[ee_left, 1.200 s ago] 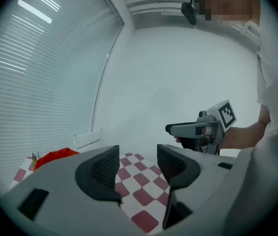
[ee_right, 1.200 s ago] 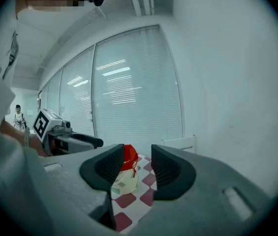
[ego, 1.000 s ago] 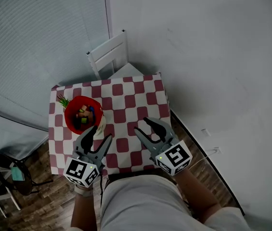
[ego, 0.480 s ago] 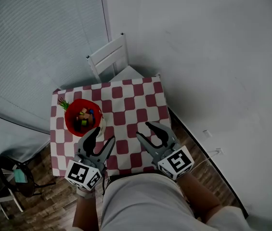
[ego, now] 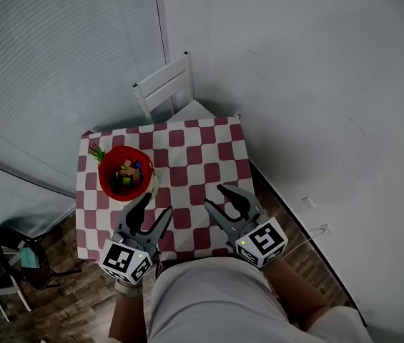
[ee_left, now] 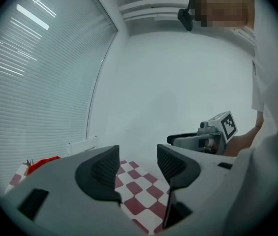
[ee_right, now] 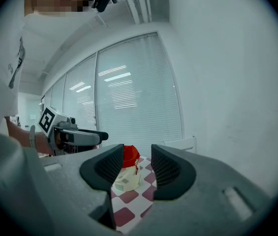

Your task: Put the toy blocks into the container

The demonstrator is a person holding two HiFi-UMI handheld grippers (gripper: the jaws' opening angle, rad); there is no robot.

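My left gripper point(ego: 155, 204) and right gripper point(ego: 217, 197) hover open, empty. Toy blocks point(ego: 126, 171) sit in the red container point(ego: 104, 174); seemingly none remain on the table point(ego: 194, 156).

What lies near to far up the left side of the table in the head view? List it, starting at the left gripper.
left gripper, jaws apart and empty → red container with toy blocks inside → white chair beyond the table's far edge
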